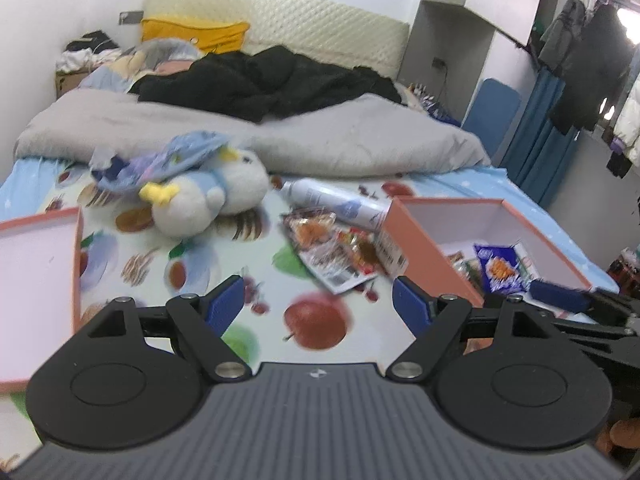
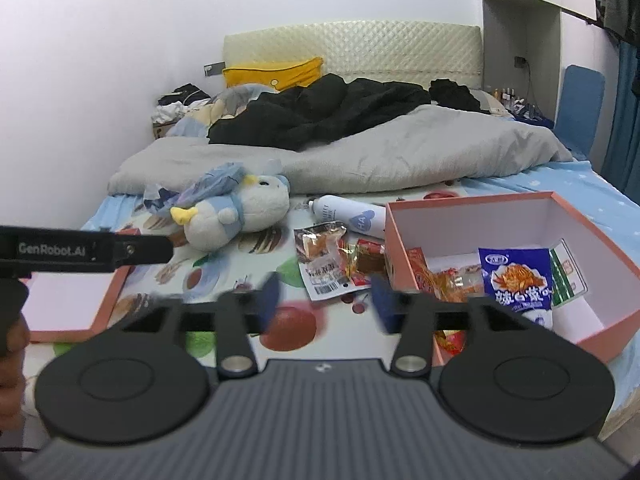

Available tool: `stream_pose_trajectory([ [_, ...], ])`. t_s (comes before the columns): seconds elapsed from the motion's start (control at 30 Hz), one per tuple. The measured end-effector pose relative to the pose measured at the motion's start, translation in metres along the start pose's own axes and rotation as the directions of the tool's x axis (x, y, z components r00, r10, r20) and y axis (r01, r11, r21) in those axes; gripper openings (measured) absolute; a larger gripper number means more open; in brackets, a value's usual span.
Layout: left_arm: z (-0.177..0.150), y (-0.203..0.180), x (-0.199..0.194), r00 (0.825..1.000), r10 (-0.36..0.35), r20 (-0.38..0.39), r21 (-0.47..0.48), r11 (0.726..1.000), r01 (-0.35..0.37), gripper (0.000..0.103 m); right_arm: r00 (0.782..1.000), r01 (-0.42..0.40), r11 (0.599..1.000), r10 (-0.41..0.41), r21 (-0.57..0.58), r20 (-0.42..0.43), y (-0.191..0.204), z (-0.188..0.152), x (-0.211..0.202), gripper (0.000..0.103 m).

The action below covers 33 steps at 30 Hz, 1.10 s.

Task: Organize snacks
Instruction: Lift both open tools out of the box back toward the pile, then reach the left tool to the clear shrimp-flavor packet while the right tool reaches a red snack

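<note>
Hovering over the fruit-print sheet (image 1: 192, 264), my left gripper (image 1: 318, 304) has its blue pads spread wide apart with nothing between them. My right gripper (image 2: 324, 300) is also spread apart and empty, its pads blurred, low above a printed apple on the sheet. Just beyond both grippers lies a small pile of loose snack packets (image 2: 336, 260), touching or nearly touching the left wall of the pink box (image 2: 472, 204), with a barcode label facing up on the nearest one. That box sits to the right, lidless, and I see several packets already inside it, the plainest being a blue packet (image 2: 516, 276) leaning near the middle, with orange ones to its left and a green-striped one behind it on the right. A white bottle (image 2: 348, 214) lies on its side just beyond the loose pile, its base against the box. Farther left rests a plush bird (image 2: 236, 212) with a crumpled bag on its back. At the left edge lies the box lid (image 1: 78, 264), inner side up. A grey duvet (image 2: 400, 152) fills the far half of the bed.
</note>
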<state>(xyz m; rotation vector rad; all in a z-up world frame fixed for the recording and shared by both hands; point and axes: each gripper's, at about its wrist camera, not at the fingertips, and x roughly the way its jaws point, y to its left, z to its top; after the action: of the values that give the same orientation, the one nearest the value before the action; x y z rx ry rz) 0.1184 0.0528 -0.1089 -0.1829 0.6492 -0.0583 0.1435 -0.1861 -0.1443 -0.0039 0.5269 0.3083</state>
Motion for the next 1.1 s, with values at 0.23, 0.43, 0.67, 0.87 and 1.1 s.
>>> stream_pose_trajectory([
  [0.23, -0.019, 0.015, 0.01, 0.998, 0.04, -0.049, -0.011, 0.999, -0.041, 0.099, 0.999, 0.012, 1.0, -0.013, -0.028, -0.041, 0.001, -0.02, 0.008, 0.085],
  [0.43, -0.021, 0.019, 0.027, 0.997, 0.037, -0.061, -0.027, 0.999, -0.038, 0.1, 0.997, -0.008, 1.0, 0.008, -0.005, -0.076, 0.001, -0.031, 0.023, 0.095],
  [0.67, -0.018, 0.018, 0.061, 0.996, 0.049, -0.07, -0.025, 0.998, -0.051, 0.101, 0.996, 0.003, 0.997, -0.01, -0.08, -0.085, 0.007, -0.039, 0.04, 0.095],
  [0.87, -0.011, 0.027, 0.101, 0.994, 0.019, -0.105, -0.047, 0.999, -0.025, 0.1, 0.996, 0.005, 0.991, -0.018, -0.137, -0.088, 0.011, -0.041, 0.064, 0.094],
  [1.1, -0.005, 0.039, 0.159, 0.986, -0.028, -0.165, -0.086, 0.996, 0.014, 0.101, 0.996, 0.017, 0.978, -0.036, -0.209, -0.084, 0.018, -0.043, 0.101, 0.08],
])
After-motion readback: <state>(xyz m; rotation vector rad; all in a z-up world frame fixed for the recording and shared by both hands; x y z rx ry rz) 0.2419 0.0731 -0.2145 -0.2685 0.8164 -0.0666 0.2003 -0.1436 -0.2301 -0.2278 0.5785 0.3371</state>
